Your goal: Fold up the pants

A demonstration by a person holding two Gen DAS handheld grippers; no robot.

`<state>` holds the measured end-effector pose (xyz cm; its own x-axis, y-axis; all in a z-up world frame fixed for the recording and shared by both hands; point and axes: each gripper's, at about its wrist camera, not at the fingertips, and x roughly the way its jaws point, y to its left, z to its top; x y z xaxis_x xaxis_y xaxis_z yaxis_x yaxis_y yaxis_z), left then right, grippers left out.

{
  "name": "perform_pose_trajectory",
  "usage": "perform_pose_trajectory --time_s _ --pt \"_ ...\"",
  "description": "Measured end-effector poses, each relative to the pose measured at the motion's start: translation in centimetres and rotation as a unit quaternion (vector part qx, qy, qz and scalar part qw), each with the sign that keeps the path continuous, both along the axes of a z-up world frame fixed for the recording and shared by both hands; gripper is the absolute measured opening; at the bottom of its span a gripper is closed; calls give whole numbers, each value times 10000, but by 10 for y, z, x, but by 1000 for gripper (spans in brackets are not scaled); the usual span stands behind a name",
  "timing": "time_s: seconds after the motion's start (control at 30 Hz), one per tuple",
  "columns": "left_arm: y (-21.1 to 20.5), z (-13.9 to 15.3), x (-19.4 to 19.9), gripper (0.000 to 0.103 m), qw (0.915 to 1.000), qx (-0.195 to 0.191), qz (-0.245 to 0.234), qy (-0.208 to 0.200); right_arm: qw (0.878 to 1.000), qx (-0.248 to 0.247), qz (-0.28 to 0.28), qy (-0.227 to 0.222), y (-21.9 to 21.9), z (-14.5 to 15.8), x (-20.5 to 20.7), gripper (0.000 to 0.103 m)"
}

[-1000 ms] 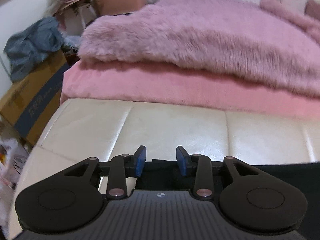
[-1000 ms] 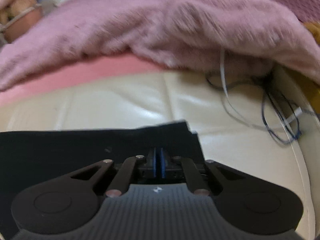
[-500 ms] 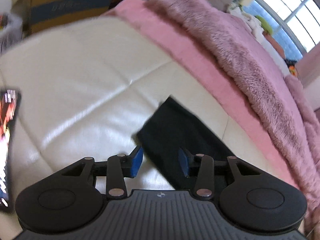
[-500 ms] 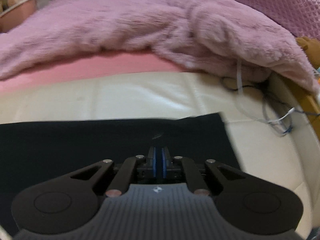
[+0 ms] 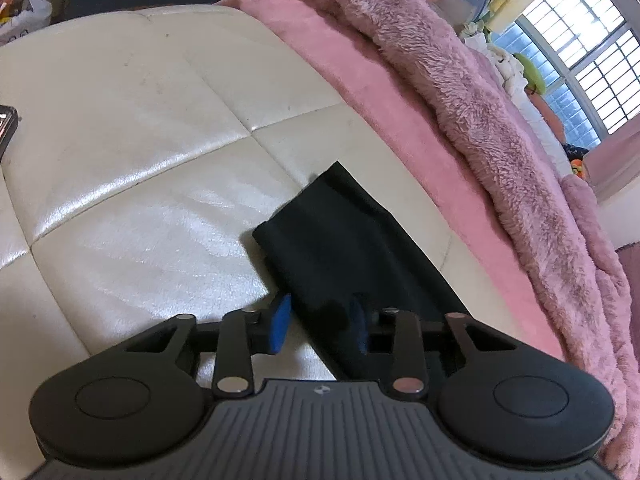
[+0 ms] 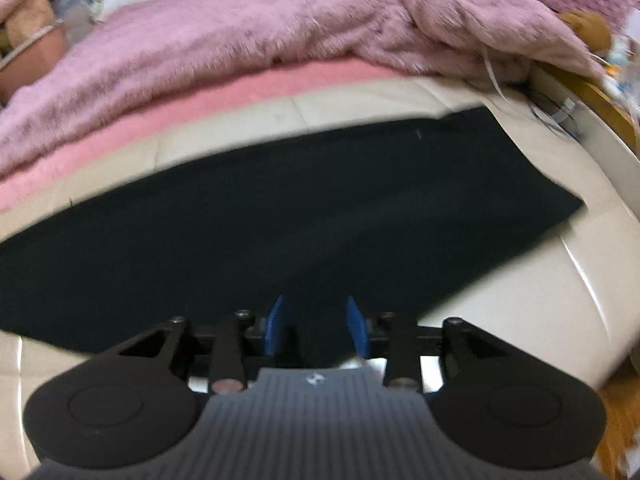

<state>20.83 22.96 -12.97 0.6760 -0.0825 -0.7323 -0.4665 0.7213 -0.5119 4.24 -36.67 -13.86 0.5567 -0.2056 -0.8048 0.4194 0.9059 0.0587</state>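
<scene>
Right gripper (image 6: 316, 330) has just opened, releasing the pants (image 6: 280, 216); left gripper (image 5: 320, 322) narrowed.

Daylit window (image 5: 592, 56), glare on white cushion (image 5: 120, 184); right view motion-blurred, fisheye-warped.

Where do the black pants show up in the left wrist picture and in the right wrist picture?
Left wrist view: the black pants run from centre down to the gripper's fingers, one narrow end showing.
Right wrist view: the black pants stretch across the middle, left edge to right.
Shared landmark: the fluffy pink blanket behind the pants in both.
</scene>
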Motion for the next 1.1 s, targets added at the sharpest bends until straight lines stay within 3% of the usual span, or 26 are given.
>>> perform_pose_trajectory --time_s 0.17,0.23,0.4,0.43,0.5,0.57,0.8,0.93,1.03,1.07,1.1 --pt "3 -4 -1 19 9999 17 122 40 9992 22 -136 385 38 -13 -26 49" --pt "3 -4 -3 18 9999 34 103 23 9982 -129 -189 558 50 -21 -22 49" --pt "6 -4 -3 17 9998 -43 166 97 9967 -263 -619 450 68 -38 0 59" --pt "6 -5 -3 13 9997 -57 185 111 9965 -351 -656 385 70 -39 2 56" --pt "9 -5 -3 10 9996 -150 225 107 9957 -387 -811 225 71 -37 -1 2" --pt "10 -5 -3 4 9995 -208 225 65 9967 -209 -741 265 68 -35 -9 0" --pt "5 -3 -1 3 9997 -8 245 53 9955 -85 -737 586 47 -33 -38 0" --pt "5 2 -3 2 9995 79 295 21 9989 -60 -415 188 49 -15 -38 0" --pt "12 10 -10 2 9990 207 390 -83 9998 -144 -63 -142 58 -3 -29 12" --pt "15 13 -11 2 9987 275 430 -80 9997 -128 55 -219 59 -1 -23 23" --pt "19 15 -13 2 9982 334 489 -59 9994 -121 169 -268 63 1 -18 23"
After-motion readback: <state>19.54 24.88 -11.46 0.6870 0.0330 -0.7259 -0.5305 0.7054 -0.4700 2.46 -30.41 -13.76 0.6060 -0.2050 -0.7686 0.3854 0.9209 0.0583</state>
